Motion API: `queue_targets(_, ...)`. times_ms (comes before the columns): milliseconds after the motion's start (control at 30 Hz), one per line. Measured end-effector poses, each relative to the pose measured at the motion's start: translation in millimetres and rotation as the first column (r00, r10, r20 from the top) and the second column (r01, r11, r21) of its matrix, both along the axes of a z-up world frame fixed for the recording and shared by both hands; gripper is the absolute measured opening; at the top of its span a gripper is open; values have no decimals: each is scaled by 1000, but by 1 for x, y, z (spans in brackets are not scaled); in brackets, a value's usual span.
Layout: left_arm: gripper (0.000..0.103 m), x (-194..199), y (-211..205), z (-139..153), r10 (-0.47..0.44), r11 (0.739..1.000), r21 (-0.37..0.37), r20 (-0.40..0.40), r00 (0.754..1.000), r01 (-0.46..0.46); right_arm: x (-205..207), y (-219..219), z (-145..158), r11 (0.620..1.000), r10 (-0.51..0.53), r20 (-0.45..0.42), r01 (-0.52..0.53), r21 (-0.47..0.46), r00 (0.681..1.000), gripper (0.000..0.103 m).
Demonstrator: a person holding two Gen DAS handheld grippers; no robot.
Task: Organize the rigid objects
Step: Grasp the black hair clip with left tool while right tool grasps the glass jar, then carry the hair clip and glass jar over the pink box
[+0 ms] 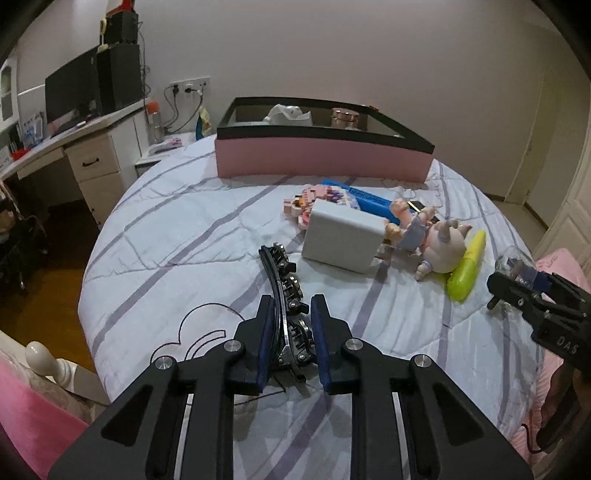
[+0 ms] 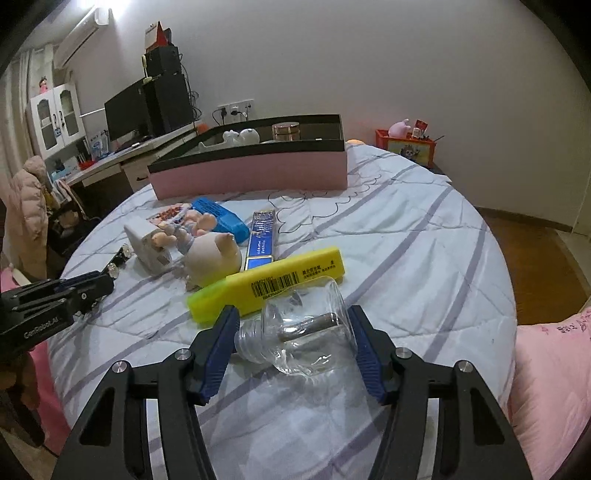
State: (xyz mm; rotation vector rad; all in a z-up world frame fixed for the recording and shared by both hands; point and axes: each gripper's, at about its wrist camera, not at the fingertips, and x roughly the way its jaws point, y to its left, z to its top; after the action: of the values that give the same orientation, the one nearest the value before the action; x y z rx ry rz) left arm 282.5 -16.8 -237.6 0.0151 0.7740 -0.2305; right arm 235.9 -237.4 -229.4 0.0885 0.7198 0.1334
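Inside pink box point(image 2: 251, 173): white figurine point(image 2: 240, 137), round tin point(image 2: 285, 132).

Plain pale wall point(image 1: 369, 55) ahead, wood floor point(image 1: 55, 280) either side of the quilted bed point(image 1: 184, 236). White desk point(image 1: 74, 147) with monitor point(image 1: 70, 92) far left; wall AC unit point(image 2: 79, 35), bright ceiling light above.

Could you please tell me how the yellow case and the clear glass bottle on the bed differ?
The yellow case is opaque, long and flat-sided; the glass bottle is see-through, short and rounded with a threaded neck. The case lies free, while the bottle sits between the right tongs. Both lie on their sides on the quilt.
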Motion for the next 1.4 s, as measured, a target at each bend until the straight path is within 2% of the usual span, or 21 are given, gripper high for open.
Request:
queue_targets(167, 20, -4, -3, 5, -17, 1000, 6, 17, 1000, 17, -2, -3, 12, 999, 11, 12, -11, 43, 1000, 61)
queue_targets(233, 20, -4, -4, 1, -3, 1000, 30, -5, 1000, 3, -3, -2, 14, 999, 13, 27, -15, 52, 1000, 61)
queue_targets(433, 22, -3, 0, -6, 18, 999, 47, -32, 999, -17, -4, 3, 14, 998, 24, 23, -25, 50, 999, 61)
queue_targets(500, 20, -2, -5, -6, 4, 997, 76, -23, 1000, -3, -5, 4, 16, 998, 27, 32, -29, 47, 999, 61)
queue_targets(567, 20, -4, -7, -2, -6, 998, 67, -6, 1000, 6, -7, 6, 19, 999, 28, 45, -30, 43, 999, 61)
queue_targets(633, 20, -7, -7, 6, -19, 1000, 21, 13, 1000, 19, -6, 7, 23, 999, 24, 62, -27, 40, 998, 61)
queue_targets(800, 20, -13, -15, 38, -35, 999, -1, 94, 995, 36, 1, 16, 35, 998, 35, 85, -39, 39, 996, 61)
queue_targets(1033, 20, -18, -23, 78, -38, 999, -4, 191, 981, 39, 4, 32, 64, 997, 63, 161, -70, 33, 985, 61)
queue_targets(1400, 20, -23, -26, 143, -2, 1000, 19, 378, 926, -6, 4, 50, 130, 997, 78, 324, -81, -4, 943, 61)
